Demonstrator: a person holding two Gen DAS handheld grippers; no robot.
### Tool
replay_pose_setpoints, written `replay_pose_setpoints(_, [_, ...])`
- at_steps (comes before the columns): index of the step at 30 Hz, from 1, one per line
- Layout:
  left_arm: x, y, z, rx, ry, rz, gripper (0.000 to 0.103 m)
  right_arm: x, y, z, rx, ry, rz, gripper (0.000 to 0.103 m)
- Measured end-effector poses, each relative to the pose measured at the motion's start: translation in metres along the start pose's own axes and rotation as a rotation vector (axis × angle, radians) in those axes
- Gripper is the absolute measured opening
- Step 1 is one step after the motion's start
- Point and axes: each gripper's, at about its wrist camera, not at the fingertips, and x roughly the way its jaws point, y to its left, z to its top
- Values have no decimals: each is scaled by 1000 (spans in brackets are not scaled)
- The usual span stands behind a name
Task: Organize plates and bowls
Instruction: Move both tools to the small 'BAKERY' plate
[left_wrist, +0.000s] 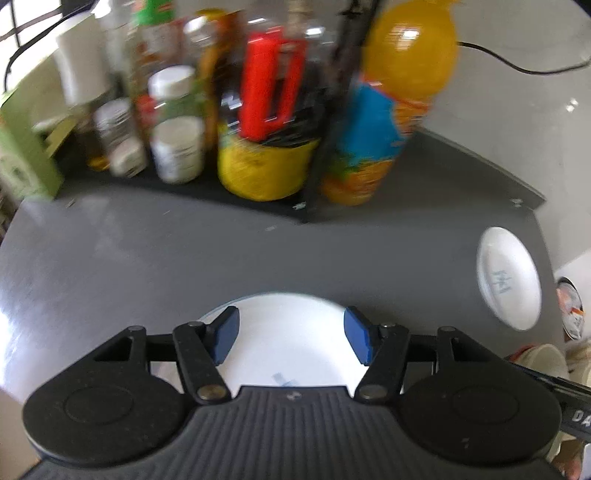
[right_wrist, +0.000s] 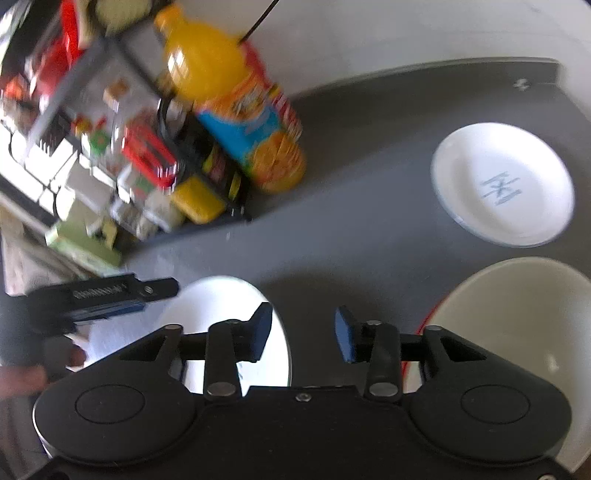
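Plates (right_wrist: 502, 184) — two, white; one cream bowl (right_wrist: 517, 314); both tongs (left_wrist: 291, 332) (right_wrist: 303, 332) gape apart — empty.

Left tool (left_wrist: 291, 334): a black plastic body with a ribbed grey panel in the middle, a round raised disc on each side, and two black linkage arms pinned with silver screws. Each arm ends in a flat blue pad (left_wrist: 226, 334). Right tool (right_wrist: 303, 334): the same build, black with a smooth centre, silver pivot screws, triangular cut-outs in the outer arms and blue pads (right_wrist: 263, 330). In the right view, the left tool shows small white lettering, too blurred to read
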Motion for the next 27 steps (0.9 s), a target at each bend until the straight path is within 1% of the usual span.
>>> replay_pose_setpoints(10, [15,-81,17,130,14,-95,61,-51,-62,14,144,-133,-78,41])
replay_pose_setpoints(15, [24,-118,20,184,21,-125,61,-71,-95,15,213,-186,-131,41])
replay_pose_setpoints(21, [37,-155,20,232,31,-144,61,-85,-129,17,257,-223,-202,41])
replay_pose_setpoints(24, [45,-168,20,240,39,-144,61,-88,-146,18,284,-229,-201,41])
replay_pose_setpoints(27, [55,-182,20,254,53,-148,60,-86,-163,22,283,-225,-214,41])
